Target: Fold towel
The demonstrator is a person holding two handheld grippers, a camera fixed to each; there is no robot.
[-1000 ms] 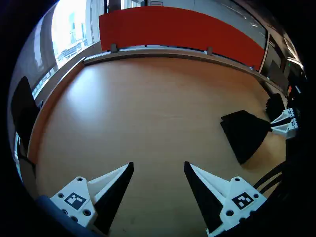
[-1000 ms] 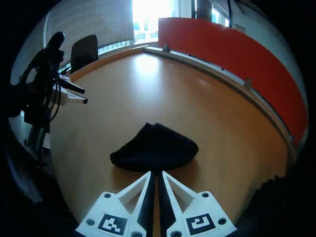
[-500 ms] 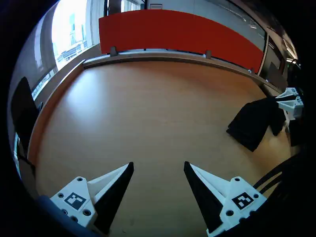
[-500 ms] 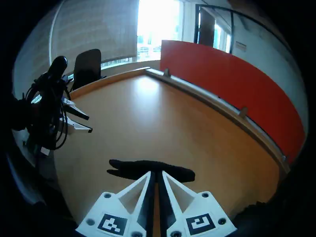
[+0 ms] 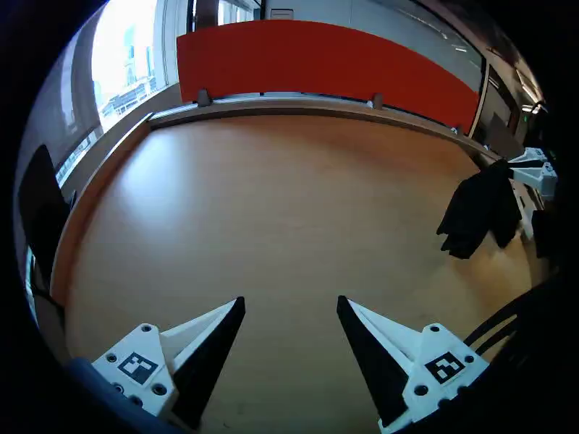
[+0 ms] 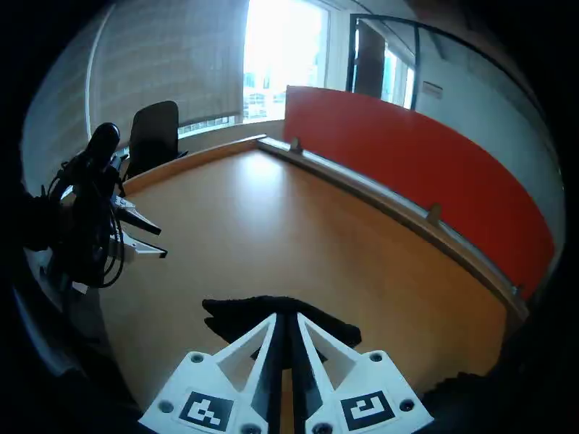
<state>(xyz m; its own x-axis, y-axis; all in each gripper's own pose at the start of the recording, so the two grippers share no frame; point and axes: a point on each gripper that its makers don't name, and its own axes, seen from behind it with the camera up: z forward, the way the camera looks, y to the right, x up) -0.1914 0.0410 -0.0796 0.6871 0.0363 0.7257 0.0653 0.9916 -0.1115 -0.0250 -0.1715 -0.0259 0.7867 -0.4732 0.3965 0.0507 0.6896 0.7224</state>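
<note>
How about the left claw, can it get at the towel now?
Probably yes: the left claw is open, the towel hangs from the shut right claw off to its side, with only table between.

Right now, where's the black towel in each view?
Left gripper view: black towel at far right, hanging from the right gripper.
Right gripper view: black towel bottom centre, pinched by that shut gripper.
Shared landmark: red partition, across the top in the former, right side in the latter.

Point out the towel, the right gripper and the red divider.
towel (image 5: 474,210), left gripper view, middle of hanging cloth
right gripper (image 6: 287,317), right gripper view, between its fingertips
red divider (image 5: 326,61), left gripper view, panel centre
</note>
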